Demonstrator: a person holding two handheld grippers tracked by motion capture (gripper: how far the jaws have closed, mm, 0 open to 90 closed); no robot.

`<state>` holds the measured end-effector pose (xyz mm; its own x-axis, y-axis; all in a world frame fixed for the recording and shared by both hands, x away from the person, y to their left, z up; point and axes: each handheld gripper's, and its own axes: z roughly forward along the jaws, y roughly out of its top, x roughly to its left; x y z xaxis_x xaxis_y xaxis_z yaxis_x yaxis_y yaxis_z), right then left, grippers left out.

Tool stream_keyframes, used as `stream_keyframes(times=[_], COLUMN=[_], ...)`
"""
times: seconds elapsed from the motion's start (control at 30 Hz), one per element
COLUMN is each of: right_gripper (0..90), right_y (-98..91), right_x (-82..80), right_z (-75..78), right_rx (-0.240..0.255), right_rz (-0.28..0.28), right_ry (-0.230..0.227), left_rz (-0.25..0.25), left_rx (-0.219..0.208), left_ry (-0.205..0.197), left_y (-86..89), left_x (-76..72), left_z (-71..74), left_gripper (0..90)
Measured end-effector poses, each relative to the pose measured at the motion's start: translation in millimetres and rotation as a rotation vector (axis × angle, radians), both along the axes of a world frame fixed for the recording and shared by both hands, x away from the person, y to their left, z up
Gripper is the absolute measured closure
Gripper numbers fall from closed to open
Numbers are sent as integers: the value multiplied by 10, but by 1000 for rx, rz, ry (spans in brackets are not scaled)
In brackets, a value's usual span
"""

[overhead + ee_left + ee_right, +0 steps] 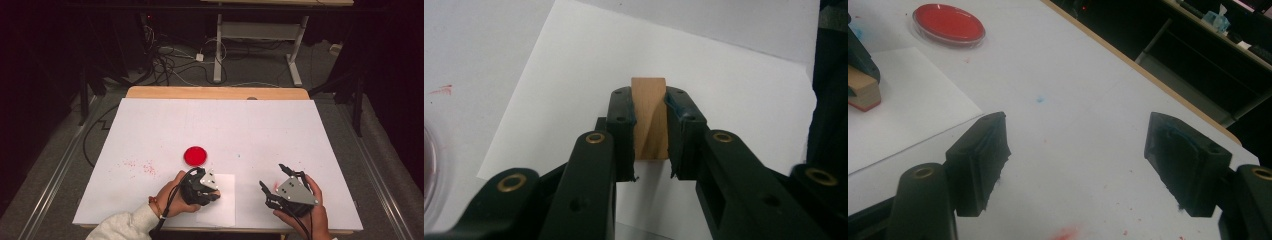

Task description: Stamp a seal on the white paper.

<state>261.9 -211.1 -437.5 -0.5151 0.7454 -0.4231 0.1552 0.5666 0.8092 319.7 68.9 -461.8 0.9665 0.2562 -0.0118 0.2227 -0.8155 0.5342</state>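
**Wooden stamp block clamped over the paper sheet**

We have a small, pale wooden block clamped between the black jaws of our left gripper, the pads pressing its two side faces. In the right gripper view its underside shows a thin red layer, so we judge it to be a stamp. It sits over a white paper sheet lying near the near edge of the white-covered table, and we cannot tell whether it touches the paper. A round, shallow red dish, probably the ink pad, lies just beyond the sheet's far-left corner.

Our right gripper is held near the table's near-right corner with its jaws wide apart and nothing between them.

The block looks light, stiff and solid, so a firm squeeze should not harm it. Its smooth faces could slip, so we would hold it mid-height on opposite sides, keeping it level. The loose paper may shift or lift.
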Motion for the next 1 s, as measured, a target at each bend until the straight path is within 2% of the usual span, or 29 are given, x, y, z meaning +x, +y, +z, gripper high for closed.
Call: stream_keyframes(times=[0.27, 0.4, 1.0], right_gripper=[259, 259, 259], right_y=[10, 11, 13], right_x=[-2, -5, -2], right_z=[-3, 0, 0], right_rx=[-3, -3, -3], right_rz=[4, 5, 8], right_ry=[0, -1, 0], left_rz=[8, 11, 10], left_rx=[10, -2, -5], left_ry=[3, 20, 28], left_y=[-16, -3, 2], left_x=[-1, 18, 29], left_z=[-5, -15, -22], left_gripper=[738, 739, 739])
